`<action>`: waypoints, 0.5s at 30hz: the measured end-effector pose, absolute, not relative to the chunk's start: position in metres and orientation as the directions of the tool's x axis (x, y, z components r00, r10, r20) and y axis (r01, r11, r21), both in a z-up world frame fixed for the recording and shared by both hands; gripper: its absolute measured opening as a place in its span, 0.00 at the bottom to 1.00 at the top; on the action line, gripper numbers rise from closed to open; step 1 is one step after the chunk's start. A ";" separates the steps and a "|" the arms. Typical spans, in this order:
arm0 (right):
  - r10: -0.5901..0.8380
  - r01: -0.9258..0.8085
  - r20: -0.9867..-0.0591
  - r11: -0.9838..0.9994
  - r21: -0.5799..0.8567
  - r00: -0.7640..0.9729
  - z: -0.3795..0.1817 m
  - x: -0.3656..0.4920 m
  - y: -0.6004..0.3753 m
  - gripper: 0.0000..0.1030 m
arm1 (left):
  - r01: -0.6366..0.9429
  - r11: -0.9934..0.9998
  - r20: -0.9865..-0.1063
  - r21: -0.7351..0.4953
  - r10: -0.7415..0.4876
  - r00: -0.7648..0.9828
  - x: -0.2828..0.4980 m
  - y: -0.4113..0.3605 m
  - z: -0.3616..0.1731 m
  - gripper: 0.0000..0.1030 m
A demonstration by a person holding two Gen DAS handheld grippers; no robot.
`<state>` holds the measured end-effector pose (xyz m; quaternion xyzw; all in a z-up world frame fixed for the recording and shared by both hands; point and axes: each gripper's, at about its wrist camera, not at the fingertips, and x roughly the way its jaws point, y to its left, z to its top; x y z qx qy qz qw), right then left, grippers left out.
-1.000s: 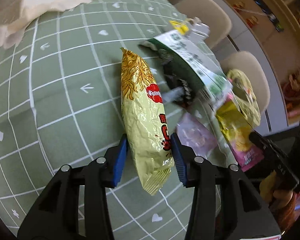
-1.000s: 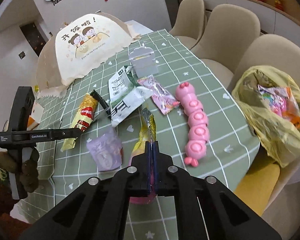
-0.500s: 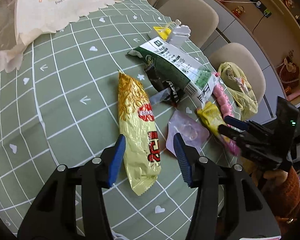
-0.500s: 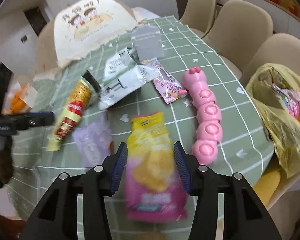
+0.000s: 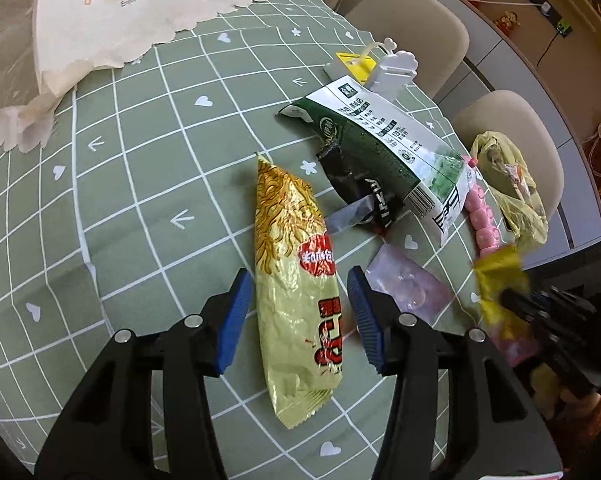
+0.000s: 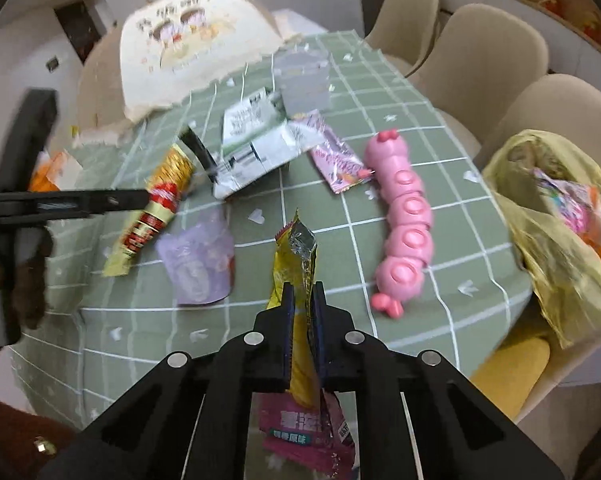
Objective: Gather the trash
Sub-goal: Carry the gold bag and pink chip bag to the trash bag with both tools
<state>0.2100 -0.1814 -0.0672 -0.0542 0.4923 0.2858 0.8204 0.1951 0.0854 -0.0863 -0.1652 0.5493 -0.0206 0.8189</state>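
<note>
A gold noodle snack packet [image 5: 292, 240] lies flat on the green checked tablecloth [image 5: 140, 200]. My left gripper [image 5: 299, 276] is open astride its lower half, with a gap at each blue pad. My right gripper [image 6: 303, 286] has its jaws closing on a yellow and pink snack packet [image 6: 294, 248], which stands crumpled and pinched between the pads. From the left wrist view the same packet [image 5: 496, 276] sticks up out of the right gripper [image 5: 516, 300]. A yellow trash bag [image 6: 552, 232] with wrappers inside sits on a chair at the right.
A green and white milk carton [image 5: 380, 140], a black wrapper [image 5: 360, 188], a lilac pouch [image 6: 198, 264] and a pink wrapper [image 6: 336, 160] also lie on the table. A pink caterpillar toy [image 6: 404, 224] lies near the right edge. A cloth food cover [image 5: 120, 8] stands at the back.
The right gripper opened over the flat yellow and pink packet, then closed on it, so it now stands crumpled between the pads. The left jaws widened slightly around the gold packet.
</note>
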 end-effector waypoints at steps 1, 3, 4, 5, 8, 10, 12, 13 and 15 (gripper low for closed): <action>0.419 -0.507 -0.833 0.838 0.202 0.360 -0.063 0.207 -0.187 0.10 | -0.148 0.946 -0.896 -0.287 -0.210 0.392 0.197 0.085 -0.087 0.46; 0.423 -0.483 -0.826 0.848 0.217 0.372 -0.060 0.203 -0.193 0.10 | -0.156 0.950 -0.905 -0.269 -0.194 0.379 0.202 0.084 -0.090 0.46; 0.422 -0.472 -0.824 0.854 0.220 0.379 -0.058 0.201 -0.197 0.10 | -0.162 0.952 -0.909 -0.260 -0.185 0.372 0.204 0.084 -0.092 0.46; 0.418 -0.466 -0.822 0.858 0.218 0.385 -0.057 0.198 -0.199 0.10 | -0.168 0.953 -0.915 -0.251 -0.176 0.364 0.206 0.083 -0.094 0.46; 0.402 -0.468 -0.820 0.863 0.190 0.408 -0.052 0.191 -0.201 0.10 | -0.164 0.956 -0.924 -0.242 -0.176 0.340 0.209 0.080 -0.097 0.37; 0.405 -0.467 -0.811 0.864 0.188 0.423 -0.048 0.186 -0.203 0.10 | -0.162 0.959 -0.925 -0.234 -0.168 0.342 0.207 0.078 -0.094 0.32; 0.412 -0.467 -0.801 0.863 0.190 0.434 -0.042 0.183 -0.205 0.10 | -0.146 0.959 -0.913 -0.243 -0.176 0.368 0.201 0.073 -0.084 0.31; 0.413 -0.469 -0.797 0.863 0.188 0.441 -0.039 0.181 -0.207 0.10 | -0.135 0.960 -0.905 -0.247 -0.178 0.385 0.198 0.071 -0.077 0.31; 0.416 -0.471 -0.790 0.862 0.187 0.449 -0.035 0.179 -0.208 0.10 | -0.120 0.964 -0.893 -0.238 -0.168 0.418 0.193 0.065 -0.063 0.31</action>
